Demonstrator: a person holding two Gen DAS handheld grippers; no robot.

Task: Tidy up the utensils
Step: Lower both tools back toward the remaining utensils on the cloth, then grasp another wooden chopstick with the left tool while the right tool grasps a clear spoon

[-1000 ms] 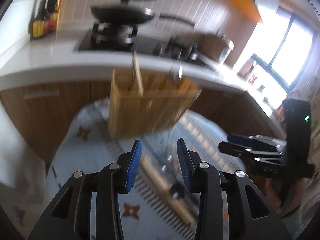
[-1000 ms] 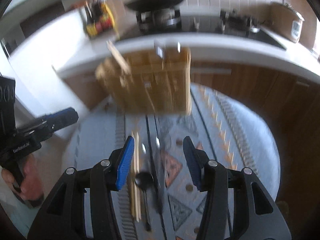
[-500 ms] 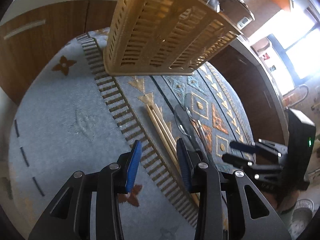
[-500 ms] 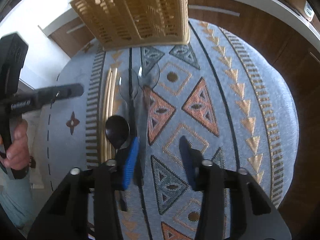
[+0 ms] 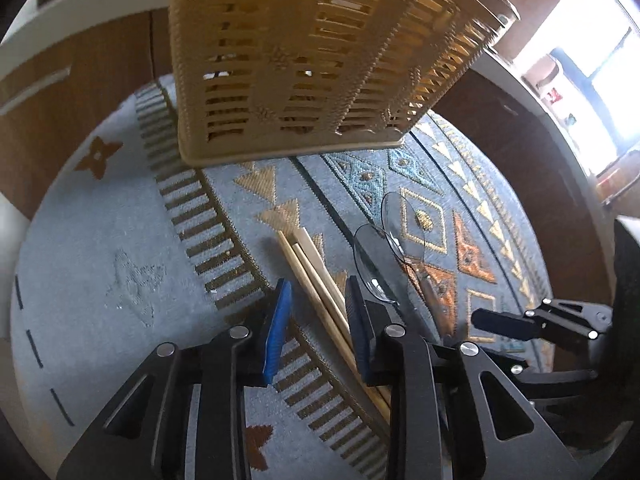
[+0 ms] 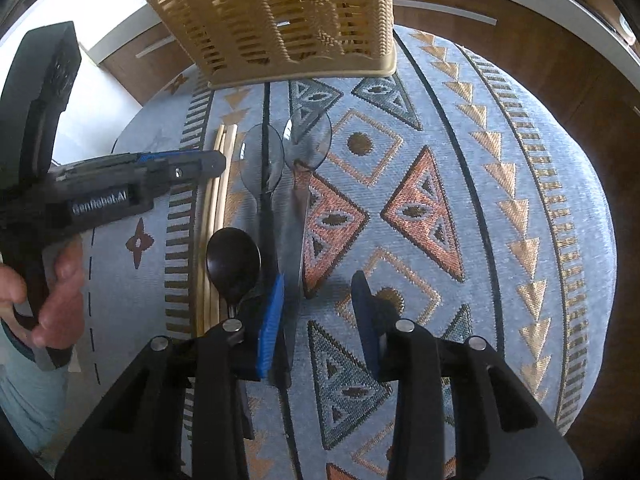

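A pair of wooden chopsticks [image 5: 316, 276] lies on the patterned cloth and runs between the jaws of my left gripper [image 5: 316, 296]. Those jaws are closing, with a gap still beside the sticks. Two clear plastic spoons [image 6: 262, 160] [image 6: 308, 136] and a black spoon [image 6: 234, 260] lie side by side, with the chopsticks [image 6: 220, 200] to their left. My right gripper [image 6: 318, 284] hangs low over the cloth with its jaws closing. One clear spoon's handle [image 6: 296, 240] lies just inside its blue left pad. A tan slotted basket [image 5: 300, 60] [image 6: 288, 20] stands behind the utensils.
A round table under a blue-grey cloth [image 6: 520, 160] with orange and gold patterns holds everything. Wooden cabinets and a white counter edge [image 6: 540, 4] ring it behind. A person's hand [image 6: 60, 280] grips the left gripper [image 6: 212, 166], whose tips hover over the chopsticks.
Both grippers have dropped toward the cloth and tipped downward. Their jaws have narrowed. The chopsticks now sit between the left jaws, and a clear spoon's handle between the right ones.
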